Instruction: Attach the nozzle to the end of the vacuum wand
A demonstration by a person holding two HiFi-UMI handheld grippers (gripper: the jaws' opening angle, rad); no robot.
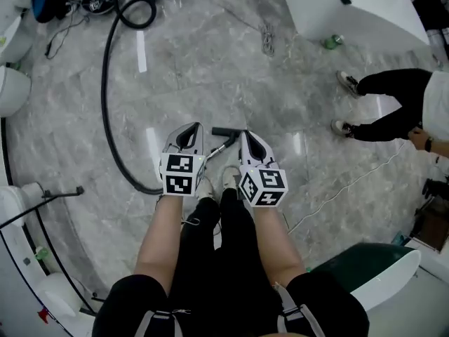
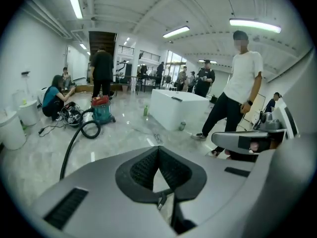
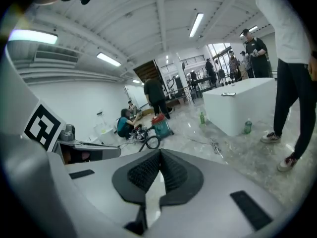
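On the marble floor between my two grippers lies a thin silvery wand (image 1: 222,150). A short dark nozzle piece (image 1: 224,130) sits at its far end; whether the two are joined I cannot tell. The black vacuum hose (image 1: 105,104) curves from the far canister (image 2: 101,110) down to the left of my feet. My left gripper (image 1: 191,129) and right gripper (image 1: 245,136) are held side by side high above the floor. Both are shut with nothing between their pads (image 2: 143,167) (image 3: 143,172). The left gripper view shows a sliver of wand below its jaws.
A person in black trousers (image 1: 393,104) stands at the right beside a white counter (image 1: 351,5), with a green can (image 1: 332,41) on the floor. A white cable (image 1: 337,188) runs at the right. White units (image 1: 14,83) line the left; several people work far off.
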